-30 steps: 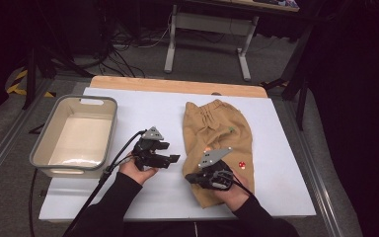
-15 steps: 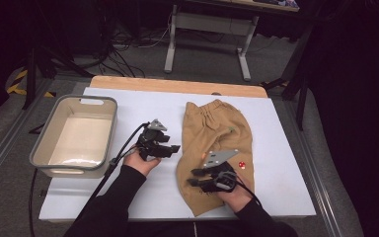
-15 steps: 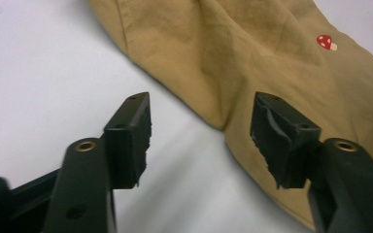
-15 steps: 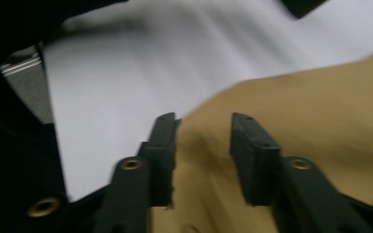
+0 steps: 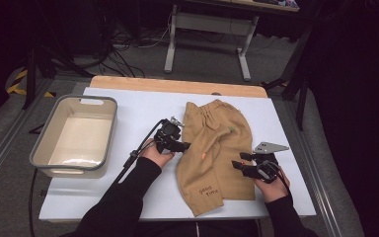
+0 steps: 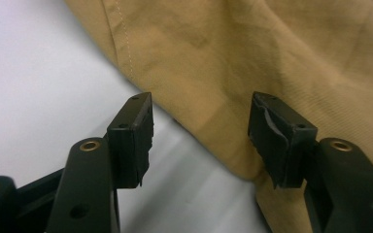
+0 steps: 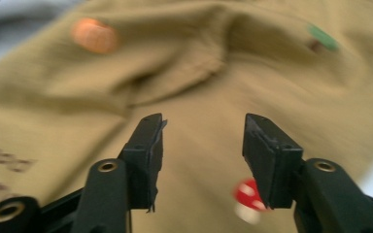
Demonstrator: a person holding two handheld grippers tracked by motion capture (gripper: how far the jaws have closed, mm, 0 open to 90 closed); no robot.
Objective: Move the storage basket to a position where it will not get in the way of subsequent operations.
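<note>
Moved out to the garment's right edge since a second ago: right gripper (image 5: 241, 166), then over the lower right of the cloth with fingers pinched together, now beside the hem with fingers having just been opening and nothing between them. Shifted toward the cloth as well: left gripper (image 5: 183, 145), earlier over bare counter, now at the left edge of the garment, fingers about half apart.

Lies spread on the white counter (image 5: 128, 113): pair of tan cotton shorts (image 5: 217, 148) with small coloured embroidered patches, waistband toward the far side, legs toward the person, long axis running near to far and leaning a little leftward at the near end. Sits well apart to the left: empty grey plastic tub (image 5: 74, 136).

Seen along the left gripper's fingers (image 6: 131, 136): folded tan edge running diagonally across the gap, one finger over white counter, the other already over fabric, pads not yet pressing. Seen along the right gripper's fingers (image 7: 148, 155): cloth ahead and below, a red-and-white mushroom patch (image 7: 247, 194) just beside one finger, gap unoccupied.

Decisive relation, as a judgement: cloth between the two grippers, each facing inward toward it from opposite sides; left nearer to a bite, edge already inside its span. Both hands low, forearms converging from the near edge, grippers held roughly level and aimed at the fabric's side seams.
</note>
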